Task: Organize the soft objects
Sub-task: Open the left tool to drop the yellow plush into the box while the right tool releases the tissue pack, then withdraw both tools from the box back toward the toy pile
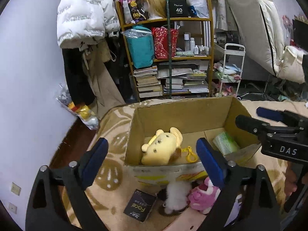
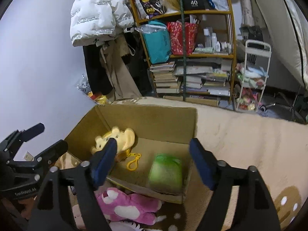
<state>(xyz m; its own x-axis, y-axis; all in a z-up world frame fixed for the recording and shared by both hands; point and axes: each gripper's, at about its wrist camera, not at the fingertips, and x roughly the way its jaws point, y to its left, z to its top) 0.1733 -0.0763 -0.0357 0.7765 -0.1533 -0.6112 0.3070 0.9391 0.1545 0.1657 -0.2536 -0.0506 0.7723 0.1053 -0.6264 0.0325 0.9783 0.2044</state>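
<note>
An open cardboard box (image 1: pixel 182 115) (image 2: pixel 150 121) stands on a beige patterned blanket. Inside lie a yellow plush (image 1: pixel 161 146) (image 2: pixel 117 138) with a yellow clip (image 2: pixel 132 161), and a green soft pack (image 1: pixel 226 142) (image 2: pixel 166 173), which looks blurred in the right wrist view. My left gripper (image 1: pixel 152 159) hangs open over the box's near wall, with nothing between its blue pads. My right gripper (image 2: pixel 154 150) (image 1: pixel 269 127) is open above the green pack and grips nothing. A pink plush (image 1: pixel 202 196) (image 2: pixel 127 206) and a white fluffy toy (image 1: pixel 177 196) lie in front of the box.
A black "Face" carton (image 1: pixel 140 205) lies on the blanket (image 2: pixel 240 134) near the plush toys. Behind the bed stand a crowded wooden shelf (image 1: pixel 169 57), a white trolley (image 1: pixel 231 71) and hanging coats (image 1: pixel 82 19). A wall runs along the left.
</note>
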